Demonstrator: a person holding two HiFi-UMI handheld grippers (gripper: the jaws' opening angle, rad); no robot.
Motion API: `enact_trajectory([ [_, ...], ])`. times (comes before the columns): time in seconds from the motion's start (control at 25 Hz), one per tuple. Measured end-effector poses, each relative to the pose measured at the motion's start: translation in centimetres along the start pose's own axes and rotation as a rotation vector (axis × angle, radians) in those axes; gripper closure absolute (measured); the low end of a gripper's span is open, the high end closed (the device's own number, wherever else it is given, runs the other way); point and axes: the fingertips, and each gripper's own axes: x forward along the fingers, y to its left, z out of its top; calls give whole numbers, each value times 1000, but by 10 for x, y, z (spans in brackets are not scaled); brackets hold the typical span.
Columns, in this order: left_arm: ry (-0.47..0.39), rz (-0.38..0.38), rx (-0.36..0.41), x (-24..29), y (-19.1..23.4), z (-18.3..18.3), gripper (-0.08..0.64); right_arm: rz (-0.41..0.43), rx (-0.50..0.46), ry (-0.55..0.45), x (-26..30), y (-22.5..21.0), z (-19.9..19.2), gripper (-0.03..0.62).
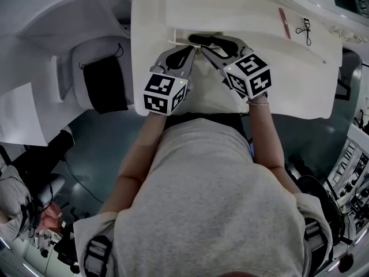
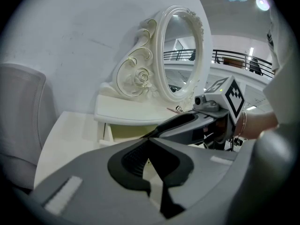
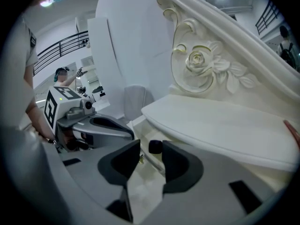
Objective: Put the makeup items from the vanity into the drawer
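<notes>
The white vanity [image 1: 300, 91] has its shallow drawer [image 1: 180, 37] pulled out beneath the raised shelf. On the vanity top at the right lie a red stick [image 1: 284, 23] and a black eyelash curler [image 1: 304, 30]. Both grippers reach into the drawer mouth. My right gripper [image 3: 151, 146] is open, and a small black cap-like item [image 3: 156, 147] sits in the drawer [image 3: 150, 170] at its tips, free of the pads. My left gripper [image 2: 149, 142] is shut, tips touching, with nothing between them. The right gripper [image 2: 187, 124] lies just ahead of it.
An ornate oval mirror [image 2: 180, 55] stands on the shelf [image 3: 220, 121] at the back. A white chair with a black seat pad [image 1: 101, 82] stands left of the vanity. A white sheet [image 1: 17, 114] lies further left. The person's torso fills the near side.
</notes>
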Motion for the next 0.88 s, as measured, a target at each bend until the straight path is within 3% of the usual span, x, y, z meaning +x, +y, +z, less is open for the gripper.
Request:
enact_trajectory([
  [0.48, -3, -18, 6, -1, 0, 0, 551, -58, -4, 12, -7, -2, -3, 471],
  [0.88, -2, -40, 19, -1, -8, -2, 551, -84, 26, -44, -17, 0, -4, 471],
])
